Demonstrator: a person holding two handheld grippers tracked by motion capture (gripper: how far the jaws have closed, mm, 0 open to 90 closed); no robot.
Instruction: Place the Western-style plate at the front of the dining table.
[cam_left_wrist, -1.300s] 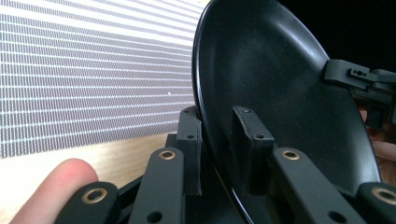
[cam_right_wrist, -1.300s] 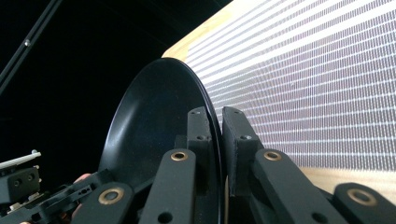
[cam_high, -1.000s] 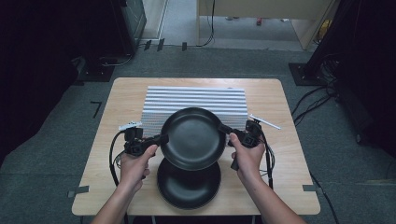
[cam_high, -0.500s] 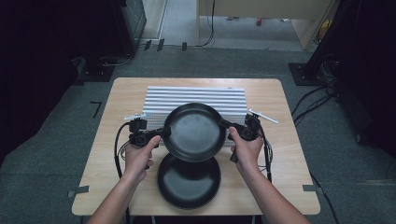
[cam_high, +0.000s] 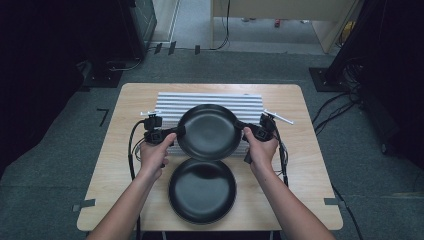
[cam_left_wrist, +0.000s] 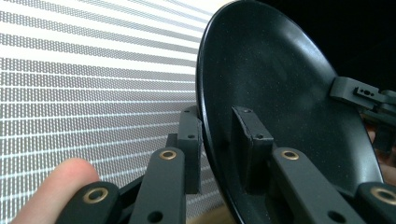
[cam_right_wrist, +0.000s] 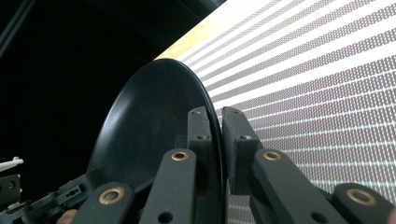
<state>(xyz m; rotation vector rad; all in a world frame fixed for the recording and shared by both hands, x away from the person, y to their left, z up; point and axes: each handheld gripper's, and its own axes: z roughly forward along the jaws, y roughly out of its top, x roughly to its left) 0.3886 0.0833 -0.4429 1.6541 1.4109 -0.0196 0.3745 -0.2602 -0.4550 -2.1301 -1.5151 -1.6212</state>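
Table (cam_high: 125, 190) w/ 2nd plate (cam_high: 202, 190), high view.

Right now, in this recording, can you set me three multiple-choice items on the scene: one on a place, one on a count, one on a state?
1. Where is the held plate?
A. over the front part of the ribbed white rack
B. on the floor
C. under the table

2. How many black plates are there?
A. one
B. two
C. four

3. How is the held plate gripped?
A. by one gripper alone
B. by bare hands
C. by both grippers, at opposite rims

Answers:
1 A: the high view shows it in front of the rack's slats, overlapping them.
2 B: one is held, and a second plate lies on the table nearer the person.
3 C: the left gripper and the right gripper each have their jaws shut on a rim.
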